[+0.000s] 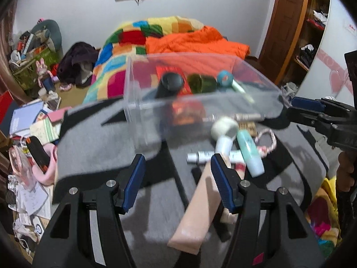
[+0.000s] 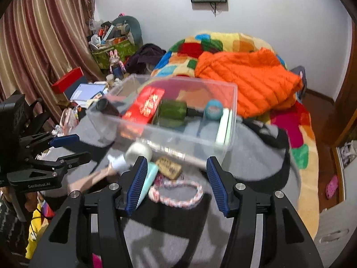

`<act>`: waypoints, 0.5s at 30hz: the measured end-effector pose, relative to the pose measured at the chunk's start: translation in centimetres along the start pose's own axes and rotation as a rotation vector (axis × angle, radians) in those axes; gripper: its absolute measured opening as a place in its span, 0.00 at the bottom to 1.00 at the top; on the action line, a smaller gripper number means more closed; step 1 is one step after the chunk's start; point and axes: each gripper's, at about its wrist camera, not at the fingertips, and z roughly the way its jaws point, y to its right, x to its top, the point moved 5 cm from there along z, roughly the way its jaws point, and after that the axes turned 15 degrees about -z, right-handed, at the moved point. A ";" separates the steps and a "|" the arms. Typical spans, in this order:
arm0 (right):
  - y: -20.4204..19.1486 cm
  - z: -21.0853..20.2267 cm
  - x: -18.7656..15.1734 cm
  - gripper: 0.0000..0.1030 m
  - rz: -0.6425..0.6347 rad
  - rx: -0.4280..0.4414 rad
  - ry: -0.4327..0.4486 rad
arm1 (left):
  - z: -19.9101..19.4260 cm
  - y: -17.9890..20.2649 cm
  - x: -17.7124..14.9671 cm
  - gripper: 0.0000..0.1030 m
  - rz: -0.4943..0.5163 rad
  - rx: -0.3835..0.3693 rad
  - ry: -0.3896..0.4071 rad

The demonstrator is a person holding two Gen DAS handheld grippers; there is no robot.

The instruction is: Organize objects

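Note:
A clear plastic box (image 1: 138, 82) (image 2: 196, 144) stands on a grey cloth (image 1: 100, 143) and holds a black bottle (image 1: 169, 84), a red carton (image 2: 145, 107), a green item (image 2: 171, 111) and a teal round item (image 2: 213, 109). In front of it lie a white round-capped bottle (image 1: 224, 134), a mint tube (image 1: 248, 154), a peach tube (image 1: 198, 210), a wooden tag (image 2: 168, 167) and a pink-white rope loop (image 2: 178, 195). My left gripper (image 1: 177, 174) is open above the cloth, beside the peach tube. My right gripper (image 2: 177, 178) is open over the rope loop and tag, gripping nothing.
A bed with a patchwork blanket (image 2: 296, 120) and an orange quilted jacket (image 2: 245, 78) lies behind the box. Books and clutter (image 1: 29, 120) crowd the left side. A wooden door and shelves (image 1: 296, 29) stand at the right. A striped curtain (image 2: 33, 44) hangs at the left.

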 end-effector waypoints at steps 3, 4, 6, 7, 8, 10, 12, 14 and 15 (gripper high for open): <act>-0.2 1.0 -1.5 0.50 0.008 0.001 -0.040 | 0.9 0.2 -1.0 0.59 0.001 -0.015 -0.046; -0.2 1.4 -2.2 0.50 0.020 0.011 -0.058 | 1.3 0.3 -1.3 0.59 0.004 -0.019 -0.060; -0.4 2.0 -3.0 0.50 0.034 0.035 -0.083 | 1.7 0.7 -1.6 0.59 0.009 -0.032 -0.075; -0.6 2.2 -3.4 0.50 0.037 0.040 -0.090 | 1.8 1.0 -1.7 0.59 0.012 -0.044 -0.080; -0.8 2.3 -3.6 0.50 0.037 0.043 -0.095 | 1.9 1.3 -1.7 0.59 0.015 -0.055 -0.086; -1.0 2.5 -3.8 0.50 0.033 0.048 -0.097 | 2.1 2.0 -1.7 0.59 0.027 -0.066 -0.094; -1.2 2.7 -3.8 0.50 0.024 0.043 -0.098 | 2.6 2.6 -1.8 0.59 0.041 -0.073 -0.109; -1.0 3.1 -3.8 0.50 0.025 0.033 -0.103 | 3.1 3.1 -1.8 0.59 0.049 -0.077 -0.123; -0.9 3.4 -3.8 0.50 0.032 0.035 -0.112 | 3.2 3.2 -1.8 0.59 0.050 -0.084 -0.124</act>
